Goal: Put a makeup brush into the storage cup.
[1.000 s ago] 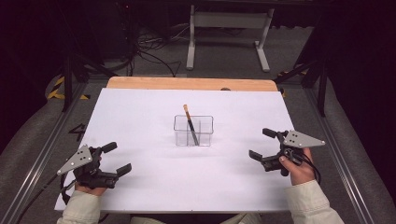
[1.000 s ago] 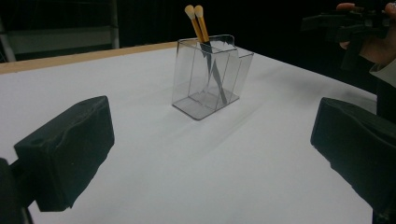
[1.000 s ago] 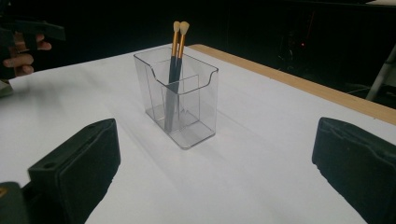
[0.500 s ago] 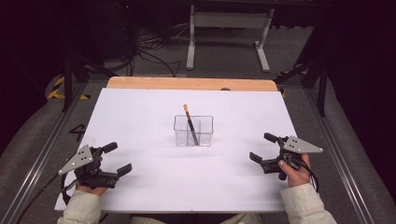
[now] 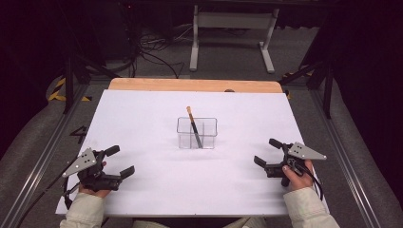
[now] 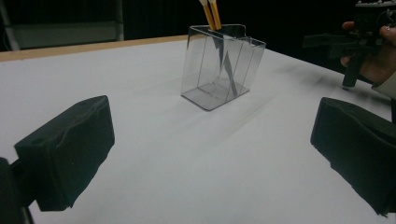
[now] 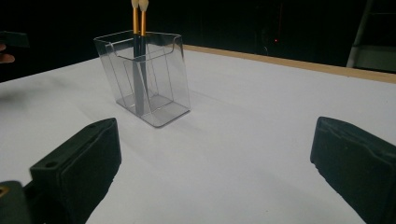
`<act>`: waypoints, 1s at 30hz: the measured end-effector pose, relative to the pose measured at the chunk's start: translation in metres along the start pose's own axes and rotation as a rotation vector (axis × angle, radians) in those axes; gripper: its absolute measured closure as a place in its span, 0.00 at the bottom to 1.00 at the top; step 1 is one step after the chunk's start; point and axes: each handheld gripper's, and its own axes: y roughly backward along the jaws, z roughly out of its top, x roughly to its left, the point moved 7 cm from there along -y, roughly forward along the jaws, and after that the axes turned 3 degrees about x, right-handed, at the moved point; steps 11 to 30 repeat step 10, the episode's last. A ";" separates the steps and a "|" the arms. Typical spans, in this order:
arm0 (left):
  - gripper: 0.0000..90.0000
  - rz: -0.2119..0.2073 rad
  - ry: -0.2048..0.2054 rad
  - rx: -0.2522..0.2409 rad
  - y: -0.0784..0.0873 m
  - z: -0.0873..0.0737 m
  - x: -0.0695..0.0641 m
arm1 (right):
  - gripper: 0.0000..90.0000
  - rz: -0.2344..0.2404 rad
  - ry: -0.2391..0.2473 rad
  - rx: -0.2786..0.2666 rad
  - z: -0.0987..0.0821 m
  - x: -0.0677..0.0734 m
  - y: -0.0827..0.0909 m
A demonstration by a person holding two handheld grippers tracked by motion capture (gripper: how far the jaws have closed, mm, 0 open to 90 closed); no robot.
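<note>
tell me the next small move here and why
Probably bring the right gripper forward and inward toward the clear holder. Both grippers rest open near the table's front edge, well apart from it, the left gripper included. The two pencils stand upright in the holder with their tops above the rim, free to be gripped. Either hand could start.

Cream sleeves (image 5: 85,211), black tongs (image 5: 118,160) with grey 3-cornered plates (image 5: 306,151), trailing cables.
</note>
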 end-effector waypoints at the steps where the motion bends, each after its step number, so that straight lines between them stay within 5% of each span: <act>1: 0.00 0.001 0.001 0.001 0.000 0.000 0.000 | 0.02 -0.001 -0.001 0.002 0.000 0.000 0.000; 10: 0.01 -0.013 -0.039 -0.026 -0.001 0.001 -0.002 | 0.02 -0.003 0.010 -0.024 0.003 0.002 0.001; 30: 0.01 -0.013 -0.039 -0.026 -0.001 0.001 -0.002 | 0.02 -0.003 0.010 -0.024 0.003 0.002 0.001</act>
